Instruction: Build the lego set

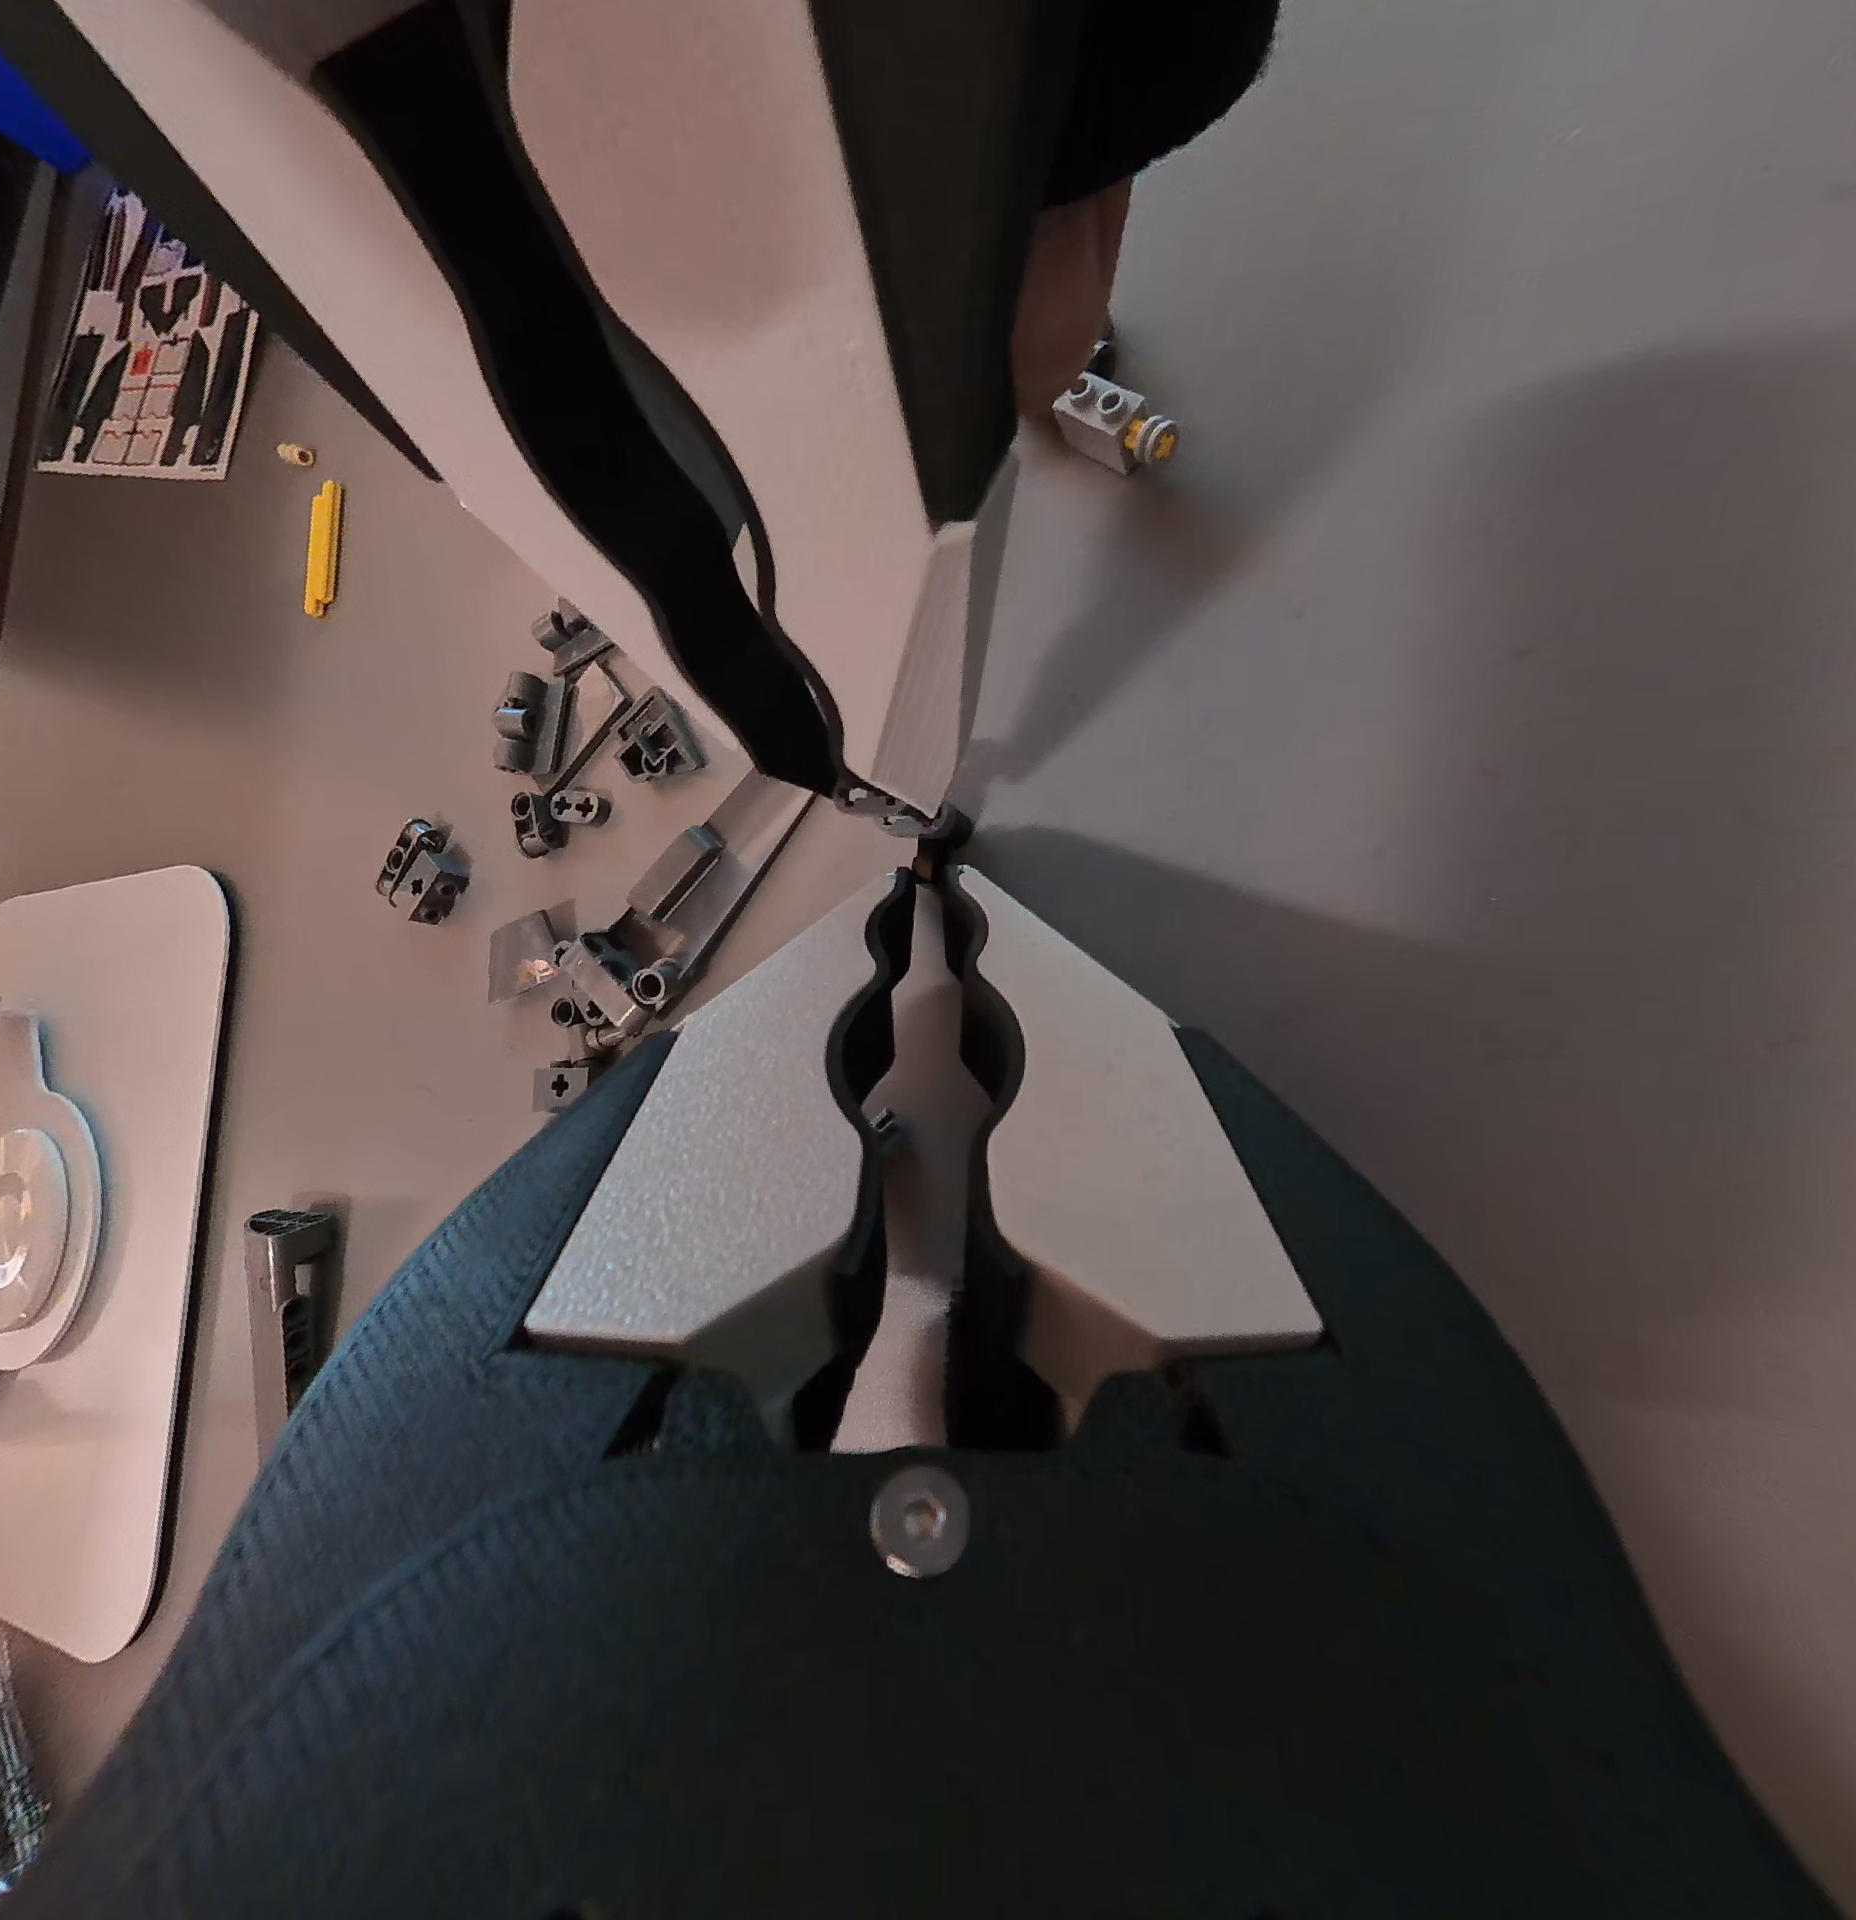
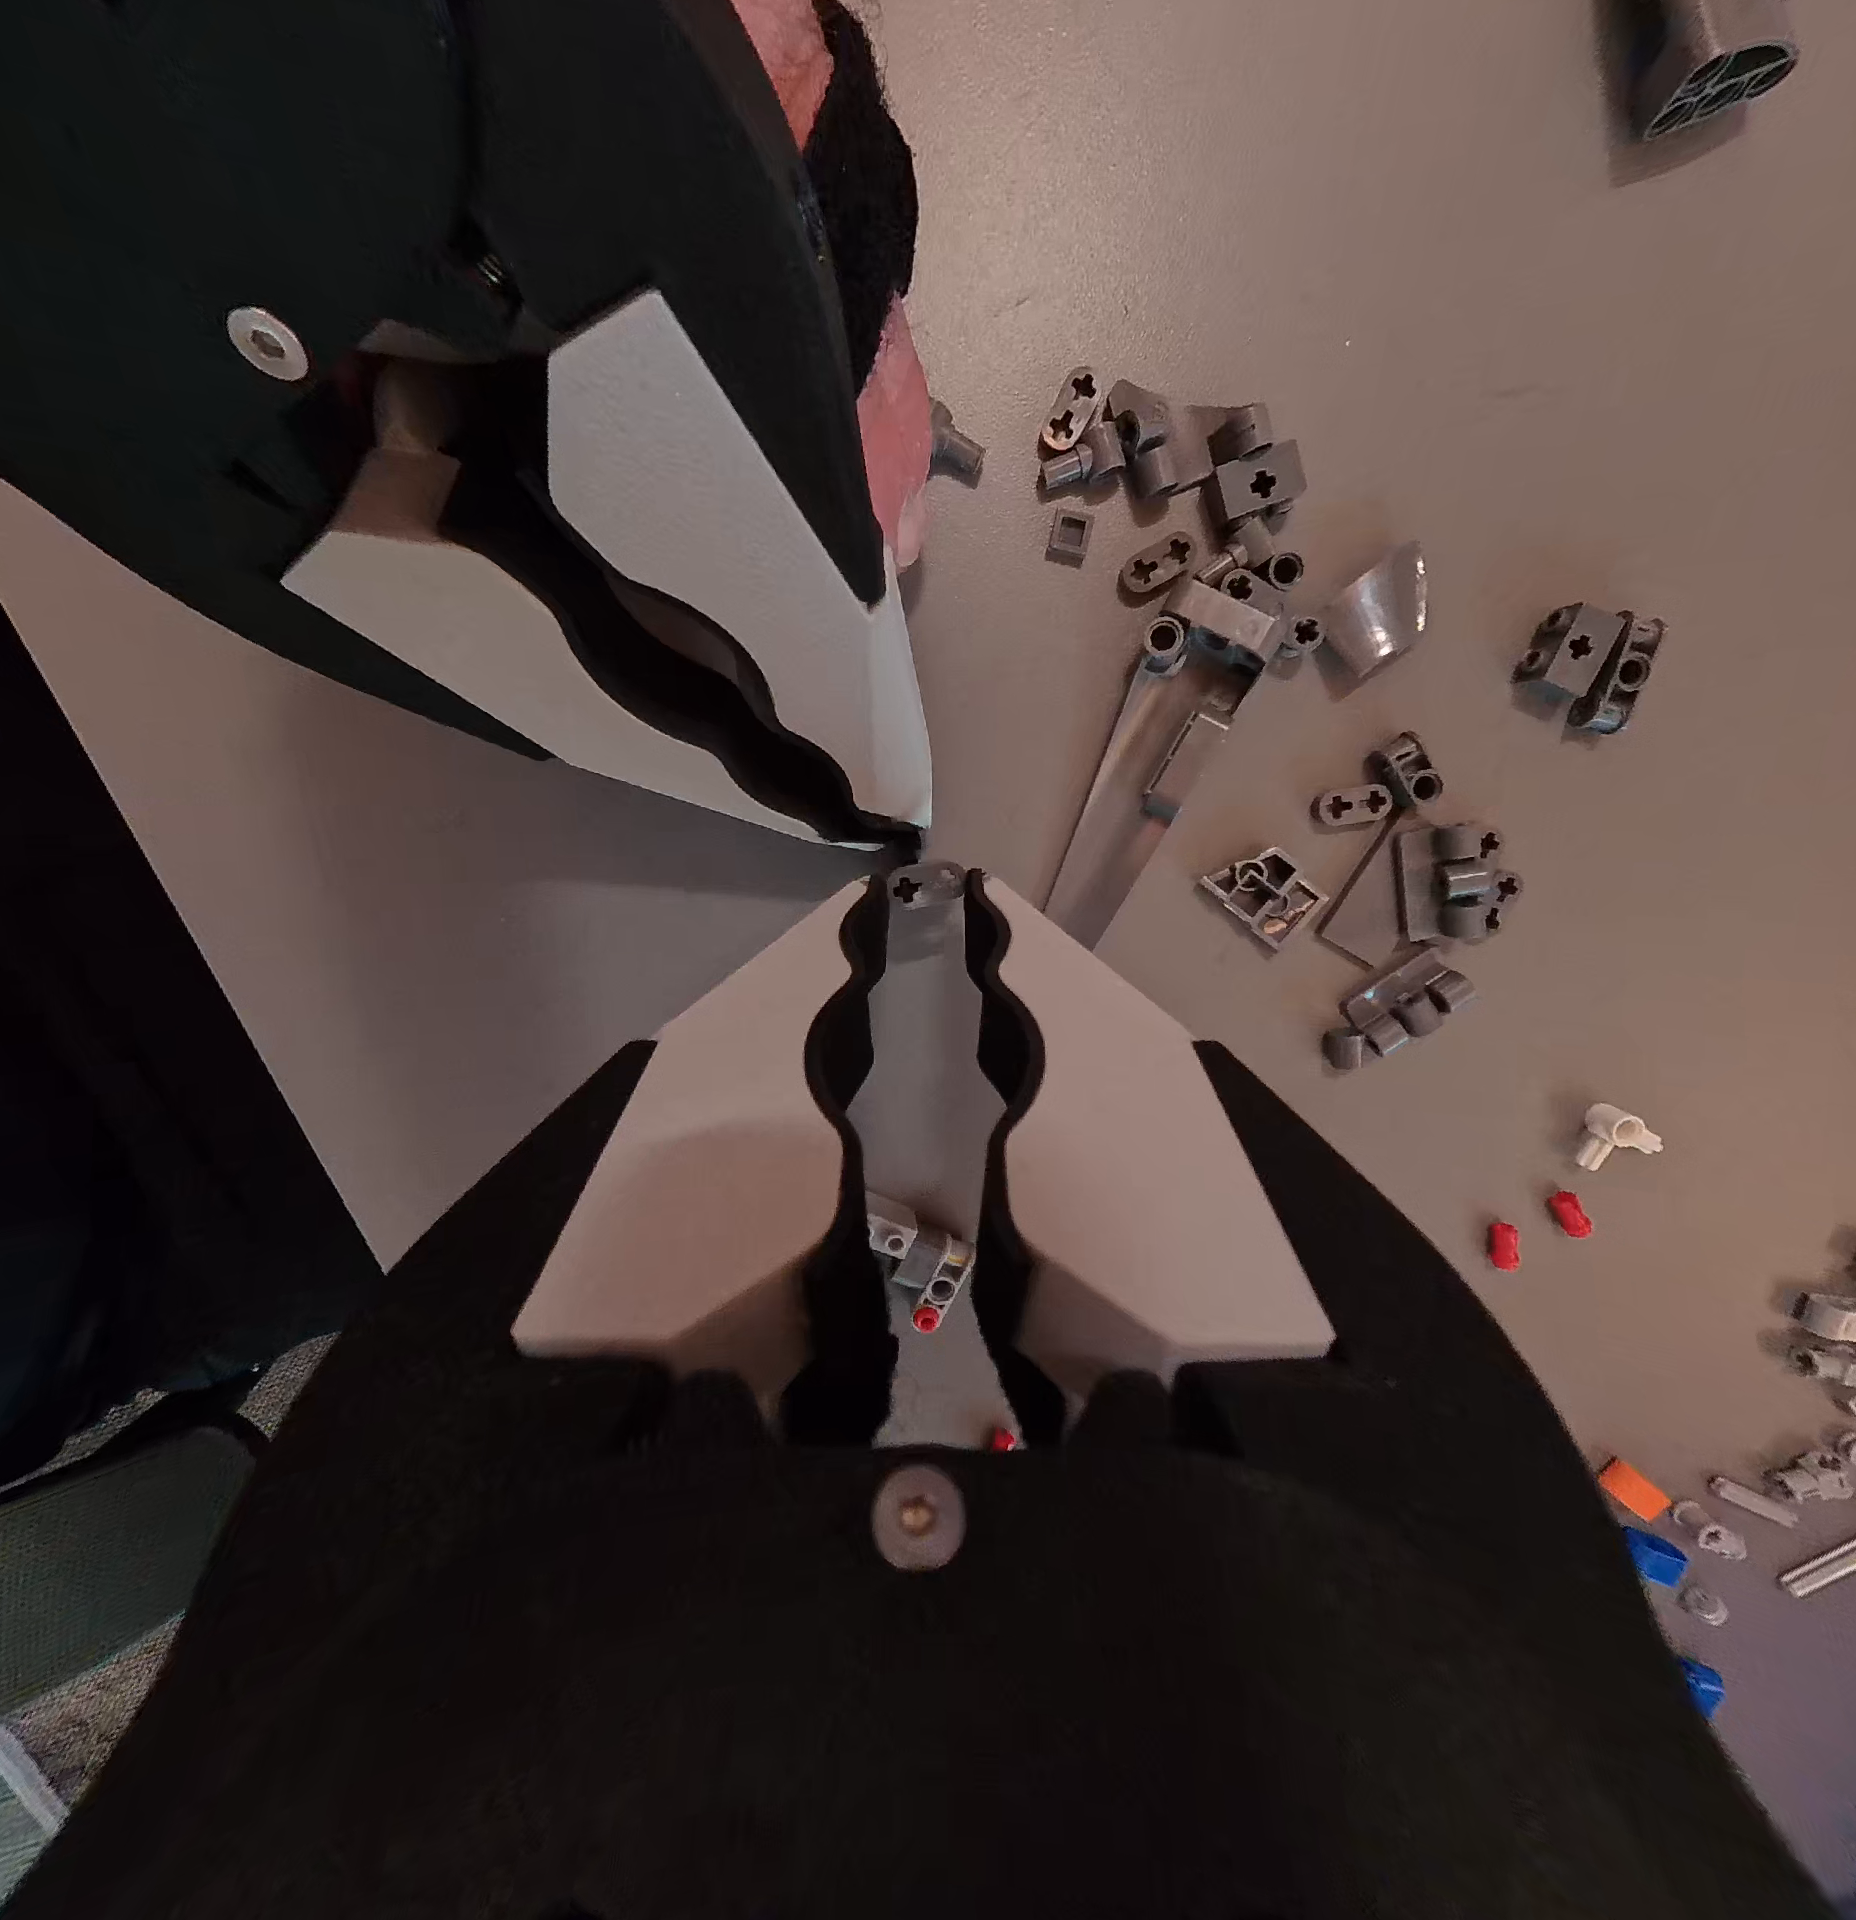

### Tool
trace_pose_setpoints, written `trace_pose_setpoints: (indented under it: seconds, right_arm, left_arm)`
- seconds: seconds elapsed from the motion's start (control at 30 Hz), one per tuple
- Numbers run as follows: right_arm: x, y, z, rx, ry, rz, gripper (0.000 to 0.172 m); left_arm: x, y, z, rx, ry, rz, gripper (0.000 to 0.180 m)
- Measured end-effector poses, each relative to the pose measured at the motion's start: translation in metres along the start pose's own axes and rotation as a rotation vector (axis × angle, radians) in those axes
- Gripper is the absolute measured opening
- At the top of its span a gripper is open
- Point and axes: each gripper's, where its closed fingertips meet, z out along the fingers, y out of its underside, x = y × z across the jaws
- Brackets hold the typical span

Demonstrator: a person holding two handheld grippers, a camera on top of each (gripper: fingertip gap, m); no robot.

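While the left gripper (image 1: 929,871) stands nearly closed in the left wrist view, a small dark pin-like piece (image 1: 926,858) shows pinched at its very tips, too small to name more closely. Just beyond, touching or almost touching that piece, the right gripper (image 1: 896,808) comes in from the far side, clamped on a flat grey two-hole link (image 1: 882,806). So the two parts are brought tip to tip above the grey table (image 1: 1475,623), but I cannot tell whether the pin is seated in a hole. To the left lies a loose heap of dark grey building pieces (image 1: 560,831), with a yellow axle (image 1: 324,549) and a sticker sheet (image 1: 155,353) farther off. To the far right sits a light grey brick with a yellow pin (image 1: 1116,418).

In the right wrist view, the right gripper (image 2: 929,888) is narrow, its black pads (image 2: 870,914) pressed on the sides of the grey link (image 2: 924,886), whose cross-shaped hole faces the camera. The left gripper's tips (image 2: 898,826) meet just beyond it. To the right, many grey pieces (image 2: 1319,727), two red pins (image 2: 1537,1226) and a white connector (image 2: 1620,1138) lie unused, so by the look of it most of the building is left.
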Motion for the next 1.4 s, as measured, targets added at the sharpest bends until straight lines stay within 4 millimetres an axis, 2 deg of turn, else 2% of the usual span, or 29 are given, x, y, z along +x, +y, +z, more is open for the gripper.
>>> trace_pose_setpoints:
  seconds: [0.4, 1.07, 1.4]
  right_arm:
    - [0.0026, -0.0007, 0.0005, -0.008, 0.094, -0.042, 0.012]
    - [-0.0011, 0.0001, -0.0011, 0.127, 0.228, -0.205, 0.012]
    - [-0.0014, 0.0018, -0.0009, 0.167, 0.151, -0.052, 0.012]
  left_arm:
    - [-0.0007, -0.0007, 0.0008, -0.001, -0.015, 0.015, 0.004]
    - [0.0016, -0.0036, 0.0025, -0.007, -0.023, 0.093, 0.004]
    - [0.0034, -0.0049, 0.0033, 0.017, 0.012, 0.084, 0.003]
